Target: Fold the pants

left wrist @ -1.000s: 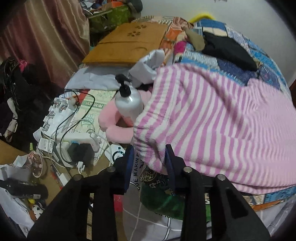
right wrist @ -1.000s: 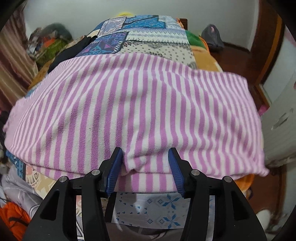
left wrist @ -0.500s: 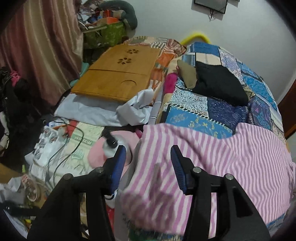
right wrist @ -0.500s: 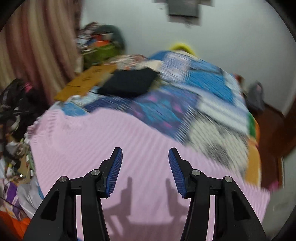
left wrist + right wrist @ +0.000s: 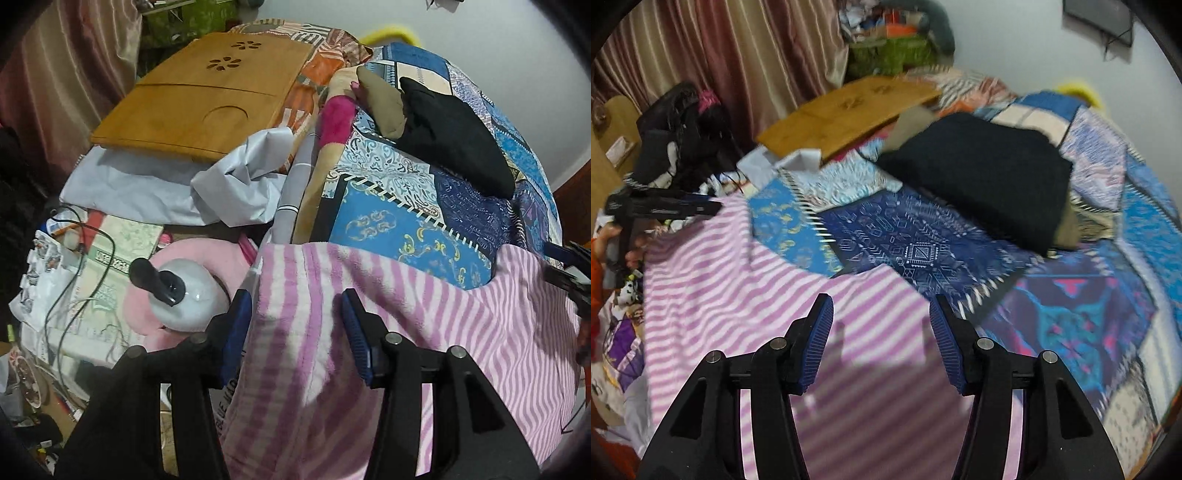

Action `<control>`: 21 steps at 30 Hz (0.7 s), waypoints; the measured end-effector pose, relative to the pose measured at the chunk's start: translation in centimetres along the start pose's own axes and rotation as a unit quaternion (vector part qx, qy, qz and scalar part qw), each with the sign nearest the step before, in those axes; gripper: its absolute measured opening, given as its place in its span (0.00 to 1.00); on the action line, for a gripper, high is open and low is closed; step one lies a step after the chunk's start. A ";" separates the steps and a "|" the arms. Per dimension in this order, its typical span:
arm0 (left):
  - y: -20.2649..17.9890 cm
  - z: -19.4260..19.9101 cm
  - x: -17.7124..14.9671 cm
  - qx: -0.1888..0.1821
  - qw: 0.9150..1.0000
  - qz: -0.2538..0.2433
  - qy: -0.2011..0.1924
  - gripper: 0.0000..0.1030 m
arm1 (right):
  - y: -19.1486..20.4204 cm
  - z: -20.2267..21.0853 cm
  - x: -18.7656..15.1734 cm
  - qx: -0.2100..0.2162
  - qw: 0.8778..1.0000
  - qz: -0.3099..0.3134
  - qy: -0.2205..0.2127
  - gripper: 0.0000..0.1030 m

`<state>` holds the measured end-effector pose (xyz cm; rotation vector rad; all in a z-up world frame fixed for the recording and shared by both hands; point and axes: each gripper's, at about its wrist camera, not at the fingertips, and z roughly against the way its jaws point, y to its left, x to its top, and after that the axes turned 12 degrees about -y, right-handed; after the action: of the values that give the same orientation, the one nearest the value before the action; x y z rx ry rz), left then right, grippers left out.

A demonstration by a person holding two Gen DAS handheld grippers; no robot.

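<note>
- Left tongs (image 5: 297,325) spread, jaws just widened; pants (image 5: 424,332) corner lies loose between them on the bed (image 5: 388,221).
- Right tongs (image 5: 881,332) spread above the pants.
- Risk: corner slides toward the lotion bottle (image 5: 184,299) left of the tongs.

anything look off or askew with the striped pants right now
Yes. The pink striped pants lie askew on the patchwork quilt: the far edge dips in the middle, and one corner sags off the bed beside the white pump bottle.

Bare quilt (image 5: 923,236) ahead passable; black cushion (image 5: 990,177) blocks far side (pump bottle (image 5: 184,299) crowds left).
</note>
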<state>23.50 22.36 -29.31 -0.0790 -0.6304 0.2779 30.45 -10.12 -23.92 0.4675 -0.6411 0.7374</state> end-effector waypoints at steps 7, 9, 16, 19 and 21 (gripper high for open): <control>-0.4 0.6 0.0 -0.009 1.000 -0.004 -0.022 0.32 | -0.7 -4.1 -0.3 0.055 0.996 -0.029 0.060 0.12; -0.8 1.2 -0.1 0.010 0.999 -0.023 -0.037 0.31 | -0.1 -3.6 -0.3 0.053 0.997 -0.012 0.049 0.08; 1.0 2.5 -0.5 0.068 0.996 -0.043 -0.048 0.31 | 0.0 -3.6 0.4 -0.015 0.999 0.040 0.023 0.03; 1.9 1.5 -0.8 0.060 0.997 -0.039 -0.019 0.32 | -0.7 -4.5 0.5 -0.040 0.998 0.042 0.034 0.03; 2.0 1.9 -0.6 0.055 0.998 -0.033 -0.021 0.34 | -1.7 -4.3 0.8 -0.042 0.998 0.016 0.033 0.03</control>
<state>21.47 24.07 -28.38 0.0533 -0.6569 0.2512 33.69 -8.29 -26.73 0.3558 -0.6156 0.7503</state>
